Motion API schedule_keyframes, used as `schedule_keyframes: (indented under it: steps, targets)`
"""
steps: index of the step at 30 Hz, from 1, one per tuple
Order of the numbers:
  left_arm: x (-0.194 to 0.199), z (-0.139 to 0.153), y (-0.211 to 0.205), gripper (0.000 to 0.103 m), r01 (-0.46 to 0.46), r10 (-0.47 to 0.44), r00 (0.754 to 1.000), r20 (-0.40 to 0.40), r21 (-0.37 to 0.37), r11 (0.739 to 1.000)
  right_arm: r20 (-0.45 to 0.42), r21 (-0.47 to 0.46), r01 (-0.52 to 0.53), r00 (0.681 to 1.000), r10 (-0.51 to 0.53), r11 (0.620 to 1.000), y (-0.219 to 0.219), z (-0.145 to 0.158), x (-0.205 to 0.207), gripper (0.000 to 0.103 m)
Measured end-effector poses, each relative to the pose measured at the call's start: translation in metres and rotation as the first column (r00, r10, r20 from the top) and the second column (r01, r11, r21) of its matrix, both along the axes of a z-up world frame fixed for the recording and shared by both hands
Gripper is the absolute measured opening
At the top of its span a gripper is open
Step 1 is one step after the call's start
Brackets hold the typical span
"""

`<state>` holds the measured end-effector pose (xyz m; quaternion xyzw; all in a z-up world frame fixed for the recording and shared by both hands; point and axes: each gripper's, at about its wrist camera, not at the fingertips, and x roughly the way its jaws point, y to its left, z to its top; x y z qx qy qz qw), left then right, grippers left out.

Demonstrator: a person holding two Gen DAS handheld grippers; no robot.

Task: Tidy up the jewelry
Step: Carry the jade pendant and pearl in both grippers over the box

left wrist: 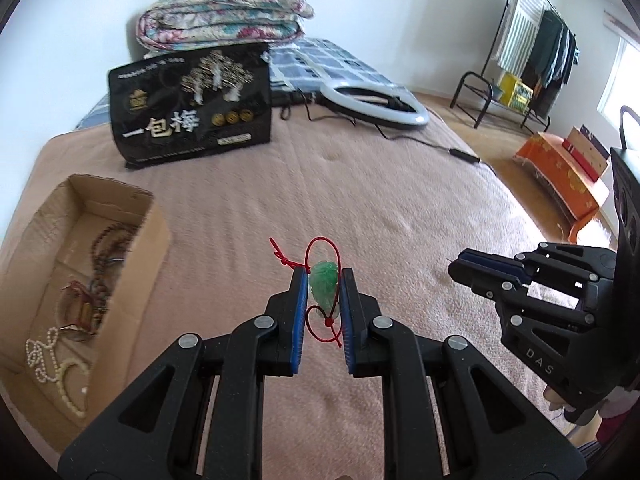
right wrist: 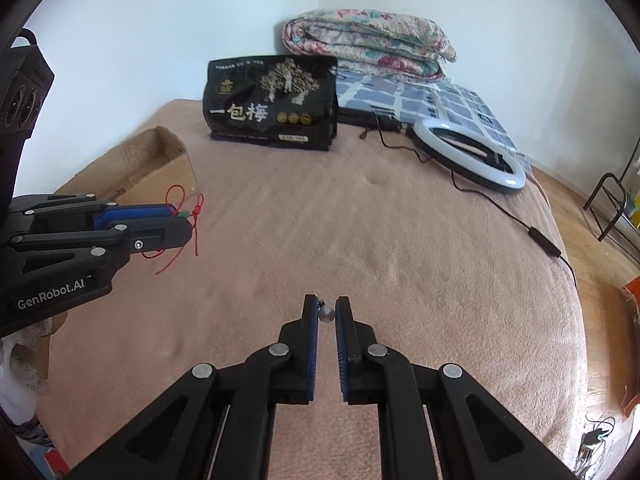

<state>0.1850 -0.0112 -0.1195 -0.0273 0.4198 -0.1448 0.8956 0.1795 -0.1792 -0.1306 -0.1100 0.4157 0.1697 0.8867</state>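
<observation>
My left gripper (left wrist: 323, 276) is shut on a green jade pendant (left wrist: 325, 286) with a red cord (left wrist: 323, 245), held above the pink bedspread; it also shows at the left of the right wrist view (right wrist: 186, 220). My right gripper (right wrist: 327, 305) is shut on a small grey bead earring (right wrist: 326, 313) and appears at the right of the left wrist view (left wrist: 460, 266). An open cardboard box (left wrist: 154, 236) at the left holds bead bracelets (left wrist: 108, 248) and a pearl necklace (left wrist: 48, 354). The box also shows in the right wrist view (right wrist: 156, 160).
A black snack bag (left wrist: 192, 106) stands at the back of the bed. A ring light (left wrist: 376, 102) with its cable lies behind to the right. A folded floral quilt (left wrist: 224, 14) sits against the wall. A clothes rack (left wrist: 532, 52) and orange stool (left wrist: 564, 172) stand on the floor.
</observation>
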Motion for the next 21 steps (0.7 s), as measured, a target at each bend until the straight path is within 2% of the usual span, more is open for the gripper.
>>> schedule_keyframes:
  steps: [9,21]
  targets:
    - [-0.012,0.021,0.043,0.014,-0.067,0.068,0.997,0.039,-0.023,0.997,0.050,0.024,-0.037,0.998,0.036,0.999,0.043,0.026,-0.007,0.006]
    - [-0.027,0.037,0.119,0.014,-0.198,0.201,0.977,0.076,-0.036,0.979,0.106,0.066,-0.123,0.988,0.116,0.990,0.111,0.048,-0.010,0.006]
